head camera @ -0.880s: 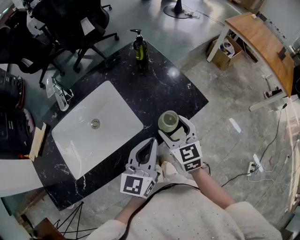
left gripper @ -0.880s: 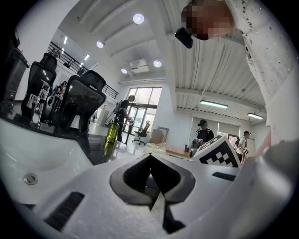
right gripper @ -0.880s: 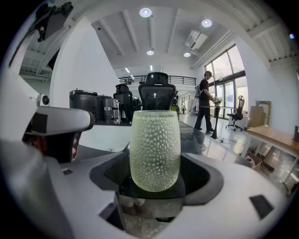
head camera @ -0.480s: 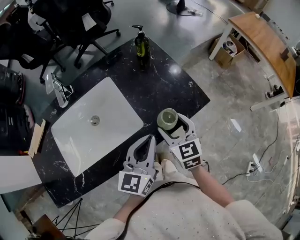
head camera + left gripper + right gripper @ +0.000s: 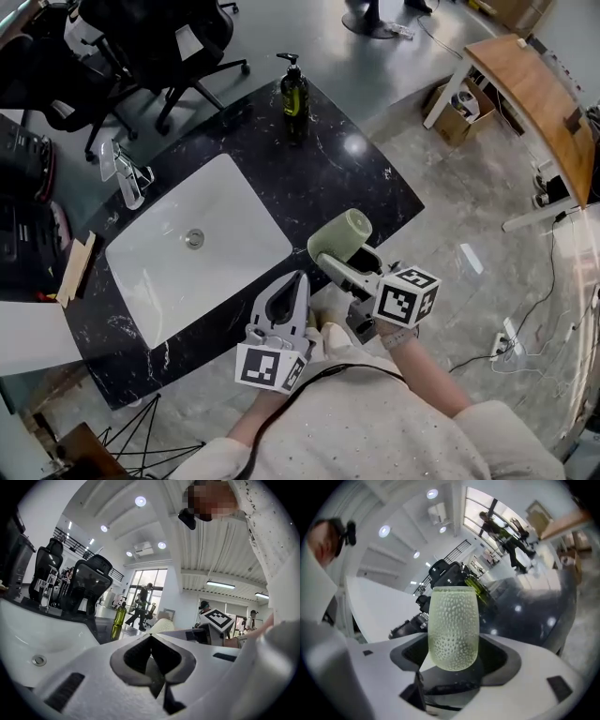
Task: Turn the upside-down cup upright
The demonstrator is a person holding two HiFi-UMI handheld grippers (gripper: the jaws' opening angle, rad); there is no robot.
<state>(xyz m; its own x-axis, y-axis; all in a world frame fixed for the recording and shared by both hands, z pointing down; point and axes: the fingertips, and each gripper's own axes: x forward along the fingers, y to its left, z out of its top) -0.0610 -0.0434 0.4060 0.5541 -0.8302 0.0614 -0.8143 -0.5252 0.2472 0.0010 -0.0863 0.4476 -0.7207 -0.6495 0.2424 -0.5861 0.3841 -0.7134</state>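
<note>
Two grippers show in the head view, close together at the near edge of the black marble counter. The right gripper holds the pale green, dimpled cup clamped between its jaws, which stand wide around it, one on each side of the cup's body. In the right gripper view the cup fills the gap. Its rounded end sits deep in the throat of the jaws and the rest juts out past the fingertips, away from the camera. From above, the cup lies tipped roughly onto its side, with one flat end facing up and to the right. It hangs over the counter's near right corner, to the right of the white sink. Whether it touches the stone cannot be told.

The left gripper sits just left of the right one, pointing level across the counter. In its own view the left gripper's jaws are closed together with nothing between them. A green soap bottle stands at the counter's far edge, well apart from the cup.
</note>
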